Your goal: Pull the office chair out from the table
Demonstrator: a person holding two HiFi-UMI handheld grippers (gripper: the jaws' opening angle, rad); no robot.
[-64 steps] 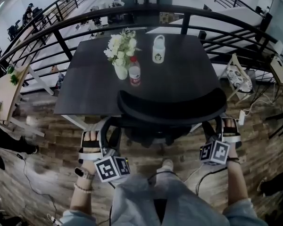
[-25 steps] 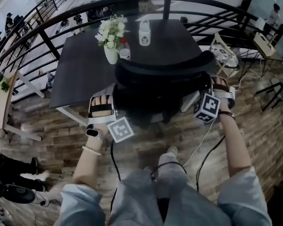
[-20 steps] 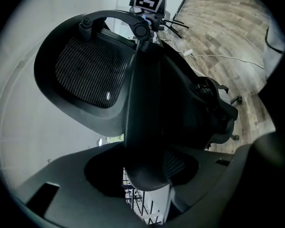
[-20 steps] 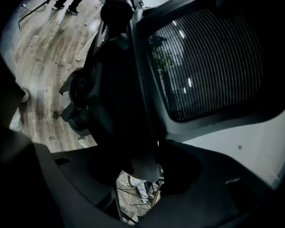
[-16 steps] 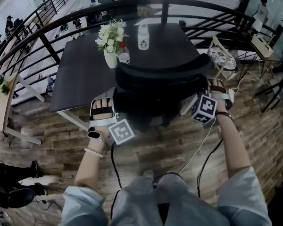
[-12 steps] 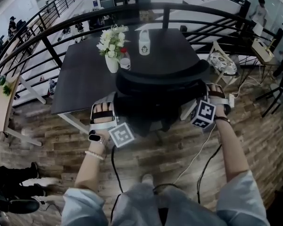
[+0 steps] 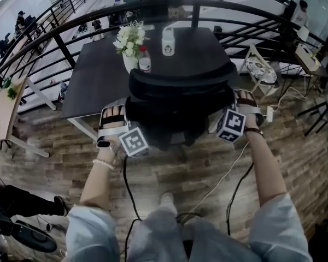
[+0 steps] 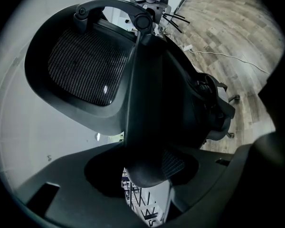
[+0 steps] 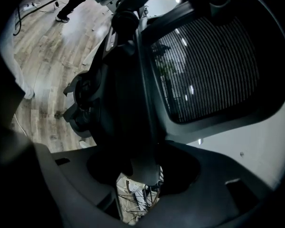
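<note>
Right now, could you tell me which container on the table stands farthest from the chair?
The white handled jug, set beyond the flower vase and small bottle.

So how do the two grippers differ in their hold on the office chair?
The left gripper clamps the office chair by its back's left edge, the right gripper by the right edge. In the head view the left gripper sits lower than the right. Both hold with jaws wide.

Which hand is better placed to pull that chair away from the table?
Neither clearly: the left tool and right tool each clamp one side of the office chair back. Probably pull with both.
</note>
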